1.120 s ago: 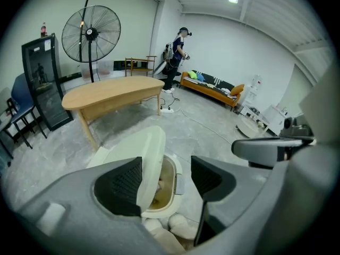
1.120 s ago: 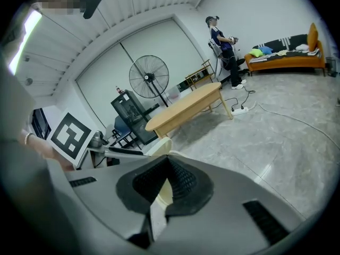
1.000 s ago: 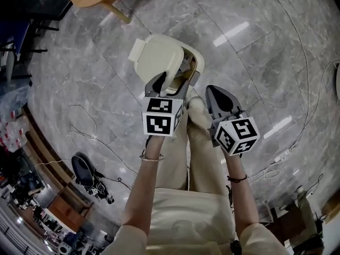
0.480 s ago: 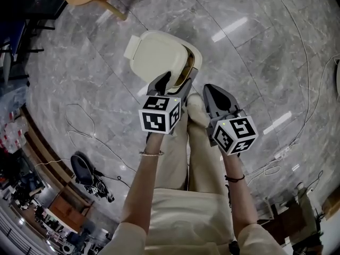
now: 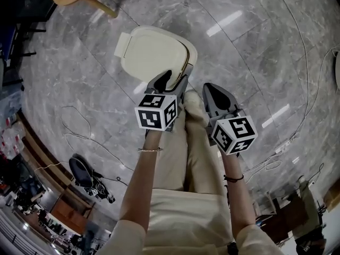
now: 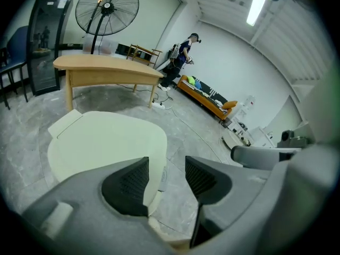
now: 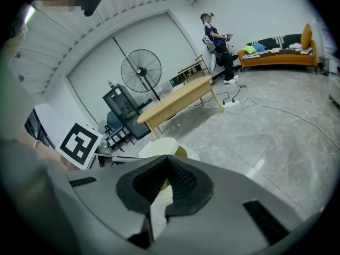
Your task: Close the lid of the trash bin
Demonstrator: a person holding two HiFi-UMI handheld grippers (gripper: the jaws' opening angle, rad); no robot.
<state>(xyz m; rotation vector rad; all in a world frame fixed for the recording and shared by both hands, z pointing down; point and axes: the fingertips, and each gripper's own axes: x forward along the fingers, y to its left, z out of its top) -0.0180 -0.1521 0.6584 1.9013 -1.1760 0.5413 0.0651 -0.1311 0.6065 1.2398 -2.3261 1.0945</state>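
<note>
Two pairs of jaws: left gripper (image 5: 173, 78) closing astride lid (image 5: 151, 49) edge, right gripper (image 5: 211, 91) together.

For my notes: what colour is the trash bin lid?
The lid is plain cream, clearest in the head view.

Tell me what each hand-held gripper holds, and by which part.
Nothing is held. The left hand-held gripper is closing, the near edge of the lid between its jaws, unpinched; the right hand-held gripper is shut, empty.
</note>
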